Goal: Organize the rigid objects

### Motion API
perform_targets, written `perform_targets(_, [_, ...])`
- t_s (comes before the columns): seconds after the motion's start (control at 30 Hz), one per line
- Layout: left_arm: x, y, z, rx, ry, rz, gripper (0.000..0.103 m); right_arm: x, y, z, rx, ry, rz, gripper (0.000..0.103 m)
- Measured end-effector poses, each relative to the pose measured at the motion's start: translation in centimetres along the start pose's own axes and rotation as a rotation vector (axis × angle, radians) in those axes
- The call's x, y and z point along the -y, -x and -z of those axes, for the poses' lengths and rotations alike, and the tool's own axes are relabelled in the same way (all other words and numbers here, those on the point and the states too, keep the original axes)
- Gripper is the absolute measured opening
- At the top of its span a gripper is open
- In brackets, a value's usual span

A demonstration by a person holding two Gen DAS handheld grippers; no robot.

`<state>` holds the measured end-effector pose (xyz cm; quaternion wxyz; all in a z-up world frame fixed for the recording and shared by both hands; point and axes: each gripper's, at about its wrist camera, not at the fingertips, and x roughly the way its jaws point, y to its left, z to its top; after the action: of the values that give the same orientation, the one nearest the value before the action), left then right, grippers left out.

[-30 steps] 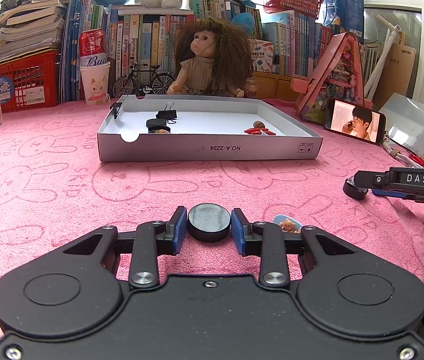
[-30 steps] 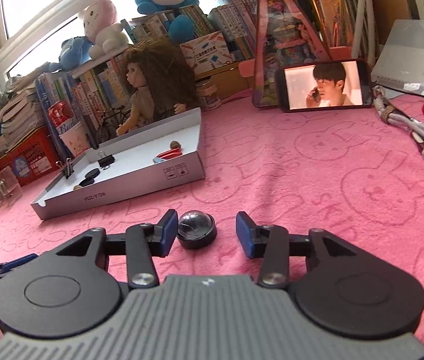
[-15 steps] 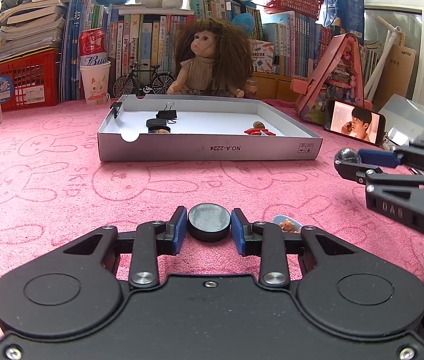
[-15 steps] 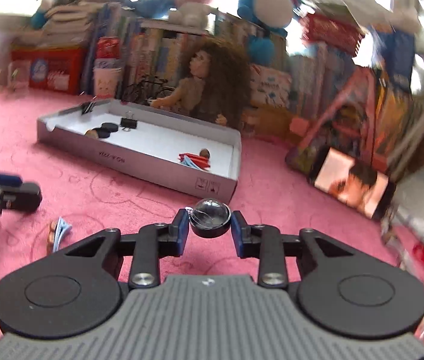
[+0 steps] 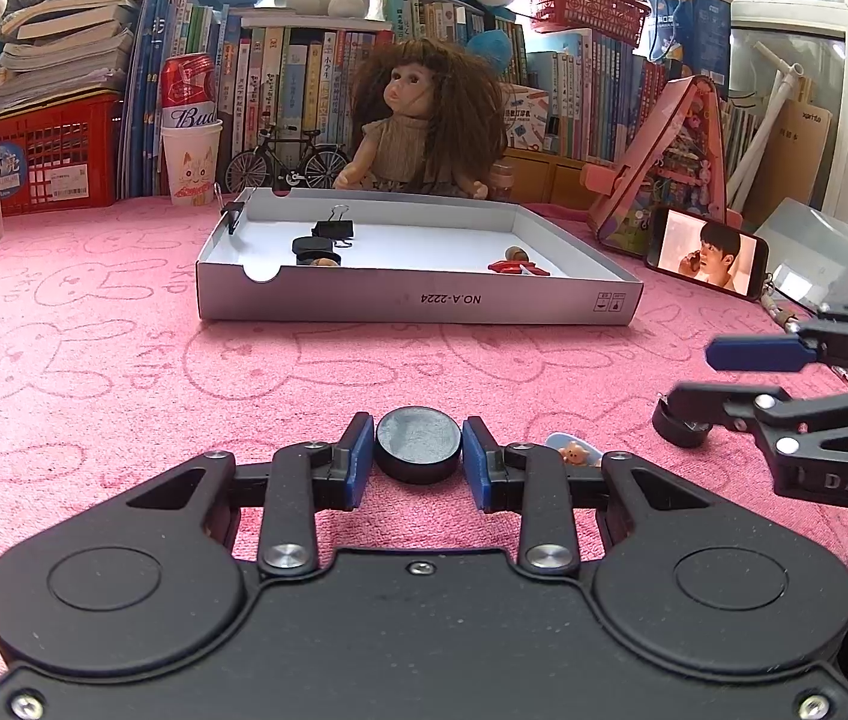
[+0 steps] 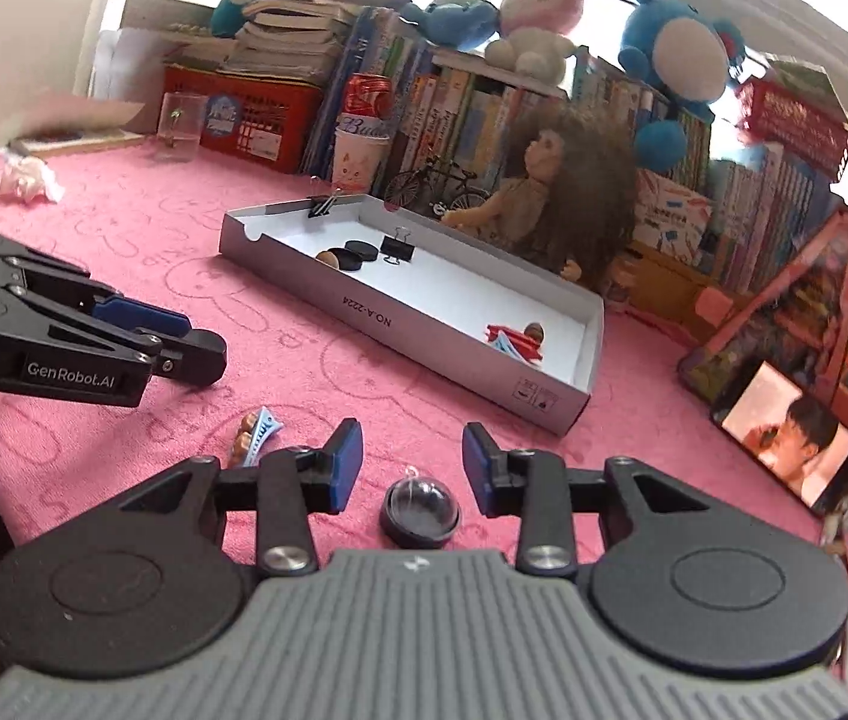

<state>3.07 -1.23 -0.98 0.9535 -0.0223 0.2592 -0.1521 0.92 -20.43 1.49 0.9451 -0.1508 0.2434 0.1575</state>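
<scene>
My left gripper [image 5: 417,459] has its fingers clenched on a black disc [image 5: 418,443], low over the pink bench [image 5: 93,372] and well short of the grey box [image 5: 424,306]. My right gripper [image 6: 413,468] is opening its fingers, and the small domed capsule [image 6: 420,510] sits loose on the bench between them, touching neither pad. My worry is that the round capsule rolls off if a finger brushes it on the next closing, since the right gripper points down at a slant and the capsule lies well back between the fingers.
</scene>
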Motion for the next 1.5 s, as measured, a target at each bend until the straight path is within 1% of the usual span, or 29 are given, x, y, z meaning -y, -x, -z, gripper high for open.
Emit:
perform_targets(0.03, [0.0,0.0,0.0,0.001,-0.002,-0.001,0.030,0.5,0.0,0.5,-0.018,-0.031,-0.006,0.062])
perform_targets(0.13, [0.0,0.0,0.1,0.003,-0.007,-0.004,0.030,1.0,-0.3,1.5,-0.049,-0.074,-0.003,0.062])
perform_targets(0.23, [0.0,0.0,0.1,0.001,-0.005,-0.003,0.030,0.6,-0.8,1.7,-0.048,-0.099,-0.015,0.062])
perform_targets(0.27, [0.1,0.0,0.1,0.001,-0.004,-0.003,0.030,0.3,-1.1,1.7,-0.053,-0.105,-0.008,0.062])
perform_targets(0.3, [0.1,0.0,0.1,0.000,-0.003,-0.004,0.030,0.1,-1.3,1.6,-0.057,-0.113,0.005,0.038])
perform_targets(0.33, [0.1,0.0,0.1,0.000,-0.003,-0.004,0.030,0.1,-1.5,1.5,-0.053,-0.142,0.011,0.036])
perform_targets(0.37, [0.1,0.0,0.1,0.001,-0.004,-0.003,0.030,0.9,-1.6,1.3,-0.057,-0.225,-0.038,0.036])
perform_targets(0.43, [0.1,0.0,0.1,0.001,-0.005,-0.003,0.030,3.2,-1.7,1.4,-0.067,-0.455,-0.190,0.036])
perform_targets(0.47, [0.1,0.0,0.1,0.001,-0.004,-0.004,0.030,4.4,-1.9,1.7,-0.070,-0.556,-0.252,0.036])
perform_targets(0.53, [0.1,0.0,0.1,0.002,-0.006,-0.005,0.030,6.1,-2.5,2.1,-0.109,-0.675,-0.337,0.037])
perform_targets(0.57, [0.2,0.1,0.2,0.003,-0.007,-0.005,0.030,6.7,-2.8,2.5,-0.126,-0.719,-0.357,0.037])
perform_targets(0.6, [0.2,0.1,0.2,0.004,-0.008,-0.006,0.030,7.0,-3.0,2.8,-0.130,-0.736,-0.350,0.049])
perform_targets(0.7, [0.2,0.1,0.2,0.004,-0.010,-0.007,0.030,7.2,-3.0,2.6,-0.119,-0.701,-0.284,0.051])
perform_targets(0.77, [0.2,0.1,0.2,0.004,-0.009,-0.007,0.030,7.3,-3.1,2.4,-0.107,-0.694,-0.254,0.057])
perform_targets(0.8, [0.2,0.0,0.2,0.003,-0.008,-0.006,0.030,7.5,-3.2,2.4,-0.097,-0.703,-0.233,0.062])
perform_targets(0.9, [0.2,0.1,0.2,0.004,-0.010,-0.007,0.030,8.7,-3.7,2.5,-0.077,-0.752,-0.196,0.066])
perform_targets(0.97, [0.2,0.1,0.2,0.005,-0.009,-0.008,0.030,9.0,-3.5,2.4,-0.063,-0.725,-0.104,0.070])
perform_targets(1.03, [0.2,0.1,0.2,0.005,-0.011,-0.008,0.030,8.7,-3.4,2.0,-0.072,-0.637,0.019,0.070])
perform_targets(1.07, [0.2,0.1,0.2,0.005,-0.011,-0.009,0.030,8.7,-3.3,2.1,-0.072,-0.610,0.056,0.070])
perform_targets(1.13, [0.2,0.1,0.2,0.005,-0.009,-0.007,0.030,8.8,-3.0,2.2,-0.069,-0.585,0.090,0.070])
perform_targets(1.2, [0.2,0.1,0.2,0.004,-0.010,-0.007,0.030,8.6,-2.4,2.3,-0.046,-0.548,0.133,0.070])
perform_targets(1.27, [0.3,0.1,0.2,0.004,-0.011,-0.008,0.030,8.2,-1.7,2.3,-0.012,-0.501,0.194,0.072])
perform_targets(1.3, [0.2,0.0,0.2,0.004,-0.010,-0.007,0.030,8.0,-1.2,2.3,0.011,-0.485,0.205,0.072])
perform_targets(1.33, [0.2,0.0,0.2,0.004,-0.008,-0.007,0.030,7.8,-0.7,2.4,0.036,-0.473,0.193,0.072])
perform_targets(1.4, [0.3,0.0,0.2,0.004,-0.010,-0.008,0.030,7.3,0.5,2.6,0.090,-0.444,0.127,0.075])
perform_targets(1.43, [0.3,0.0,0.2,0.004,-0.012,-0.009,0.030,6.8,1.0,2.6,0.103,-0.416,0.091,0.077])
perform_targets(1.5, [0.3,0.0,0.2,0.005,-0.014,-0.010,0.030,5.4,1.2,2.6,0.087,-0.348,0.075,0.077])
